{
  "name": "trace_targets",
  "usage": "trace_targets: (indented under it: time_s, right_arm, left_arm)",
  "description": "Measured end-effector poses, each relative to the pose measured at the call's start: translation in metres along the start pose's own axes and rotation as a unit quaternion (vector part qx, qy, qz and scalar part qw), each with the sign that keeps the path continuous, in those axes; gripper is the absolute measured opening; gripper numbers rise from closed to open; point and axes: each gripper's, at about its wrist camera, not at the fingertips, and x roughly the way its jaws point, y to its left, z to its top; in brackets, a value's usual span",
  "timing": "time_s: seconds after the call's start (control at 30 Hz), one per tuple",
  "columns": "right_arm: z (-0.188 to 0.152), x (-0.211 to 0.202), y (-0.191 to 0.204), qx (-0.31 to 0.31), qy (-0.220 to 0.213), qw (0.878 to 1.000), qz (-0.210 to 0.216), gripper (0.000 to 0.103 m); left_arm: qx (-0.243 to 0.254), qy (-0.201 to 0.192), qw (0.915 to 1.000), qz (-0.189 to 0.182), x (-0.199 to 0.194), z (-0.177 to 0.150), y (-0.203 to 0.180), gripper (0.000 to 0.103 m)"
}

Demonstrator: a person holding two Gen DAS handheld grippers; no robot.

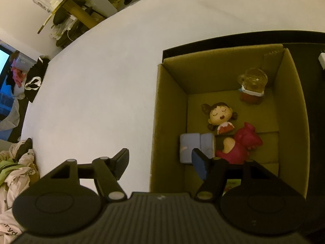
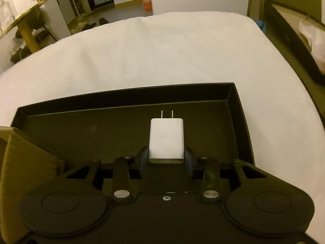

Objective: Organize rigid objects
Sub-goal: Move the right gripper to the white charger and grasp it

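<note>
In the left wrist view an open cardboard box [image 1: 170, 109] holds a sleeping-girl figurine [image 1: 220, 116], a pink figurine [image 1: 242, 144], a clear-headed bear figurine [image 1: 252, 85] and a pale blue block [image 1: 196, 147]. My left gripper [image 1: 160, 162] is open and empty, straddling the box's left wall above it. In the right wrist view my right gripper [image 2: 166, 158] is shut on a white wall charger [image 2: 166, 139], prongs pointing away, held over a shallow black tray [image 2: 241, 120].
Everything rests on a white bed-like surface [image 2: 152, 52]. The box stands inside the black tray [image 1: 312, 122]; its flap shows at the left of the right wrist view [image 2: 24, 166]. A black framed tray [image 2: 290, 40] lies far right. Clothes and bags [image 1: 12, 170] lie off the left edge.
</note>
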Motion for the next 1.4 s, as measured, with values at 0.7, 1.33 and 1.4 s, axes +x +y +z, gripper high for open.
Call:
trace_targets:
  time_s: [0.7, 1.33, 1.4]
  right_arm:
    - [-0.002, -0.06, 0.006, -0.009, -0.035, 0.999, -0.023, 0.036]
    - [-0.005, -0.113, 0.051, -0.04, -0.06, 0.997, -0.033, 0.036]
    - [-0.004, -0.117, 0.057, -0.044, -0.058, 0.997, -0.023, 0.036]
  left_arm:
    - [-0.004, -0.007, 0.9982, -0.06, -0.01, -0.018, 0.016, 0.067]
    - [-0.044, -0.031, 0.9912, -0.121, -0.001, -0.048, 0.053, 0.067]
    - [-0.048, -0.033, 0.9899, -0.129, 0.001, -0.05, 0.056, 0.066]
